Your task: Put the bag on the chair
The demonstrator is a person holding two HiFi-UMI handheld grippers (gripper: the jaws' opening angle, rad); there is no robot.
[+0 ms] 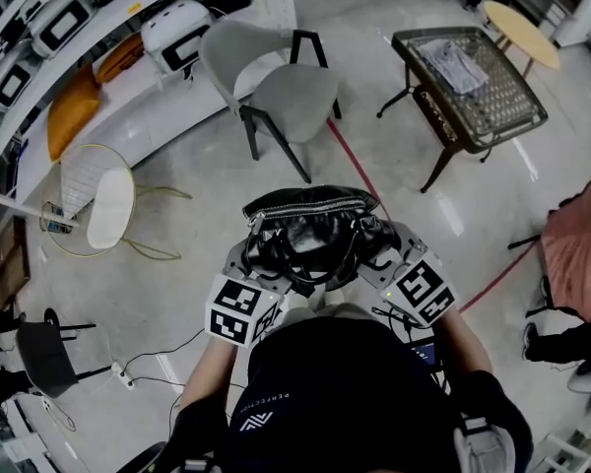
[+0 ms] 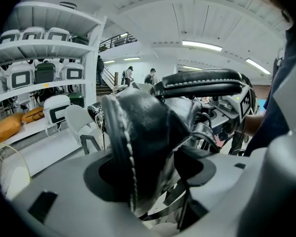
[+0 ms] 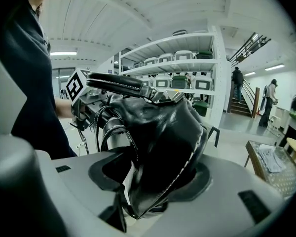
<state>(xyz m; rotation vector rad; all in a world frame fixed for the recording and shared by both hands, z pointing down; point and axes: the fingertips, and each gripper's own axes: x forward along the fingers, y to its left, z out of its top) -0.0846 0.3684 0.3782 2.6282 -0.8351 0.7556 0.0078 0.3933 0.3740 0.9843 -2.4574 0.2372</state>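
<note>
A black leather bag (image 1: 315, 227) with white stitching hangs in the air in front of the person, carried by its two ends. My left gripper (image 1: 254, 264) is shut on the bag's left end (image 2: 143, 137), which fills the space between its jaws. My right gripper (image 1: 392, 256) is shut on the right end (image 3: 165, 132) in the same way. The bag's handles (image 2: 202, 83) arch over its top. The grey chair (image 1: 281, 92) with black legs stands on the floor ahead, a little left of the bag, with nothing on its seat. It shows small in the left gripper view (image 2: 81, 125).
A dark table with a mesh top (image 1: 473, 82) stands ahead to the right, and a red floor line (image 1: 360, 170) runs between it and the chair. A white wire chair (image 1: 103, 205) is at the left before white shelves (image 1: 98, 37). A pink cloth (image 1: 576, 239) hangs at the right edge.
</note>
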